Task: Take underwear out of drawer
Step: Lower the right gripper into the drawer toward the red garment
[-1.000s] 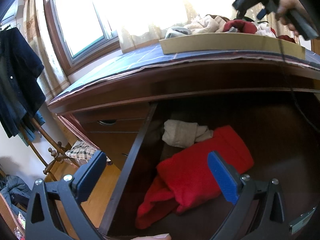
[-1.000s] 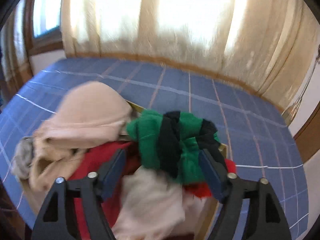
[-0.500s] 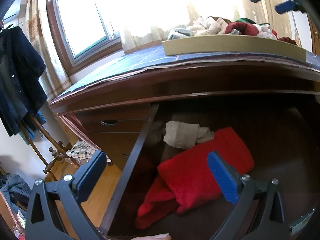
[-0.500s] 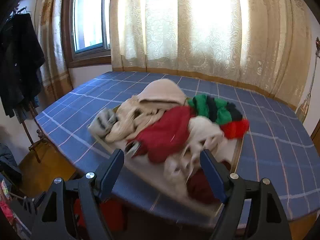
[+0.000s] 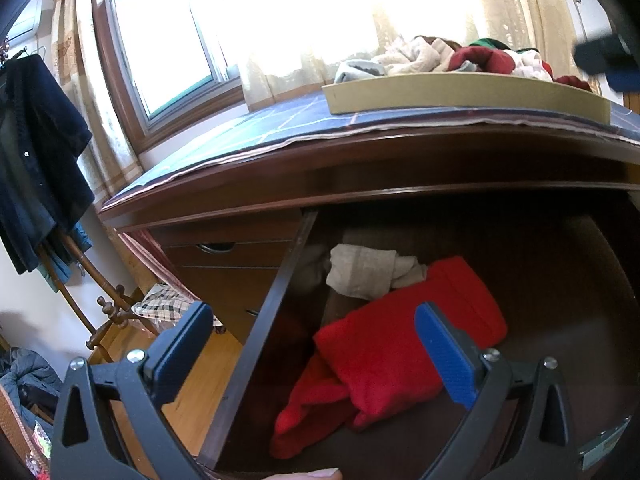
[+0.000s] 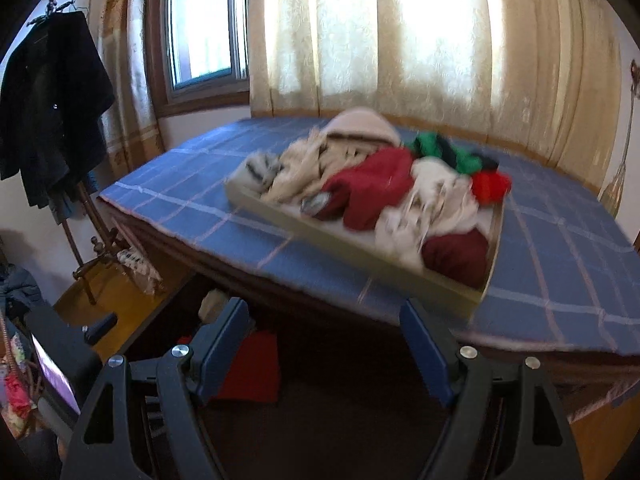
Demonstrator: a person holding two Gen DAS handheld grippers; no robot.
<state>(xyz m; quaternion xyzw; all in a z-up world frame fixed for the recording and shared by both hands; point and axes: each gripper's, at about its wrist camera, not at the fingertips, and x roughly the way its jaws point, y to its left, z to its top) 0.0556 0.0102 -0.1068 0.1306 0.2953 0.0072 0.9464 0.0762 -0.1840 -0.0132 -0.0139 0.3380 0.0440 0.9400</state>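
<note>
Holding nothing: my left gripper point(image 5: 312, 344) gapes wide above the open drawer point(image 5: 256, 344); my right gripper point(image 6: 324, 344), jaws likewise parted and empty, points at the desk edge. Between the left fingers: red underwear point(image 5: 400, 356), crumpled on the drawer floor. Behind it, touching: a beige piece point(image 5: 368, 272). On the blue checked cloth point(image 6: 192, 204) above: a shallow tray point(image 6: 352, 248) heaped with garments, blurred, perhaps more underwear. Far left: dark coat point(image 5: 36, 152) on a stand
</note>
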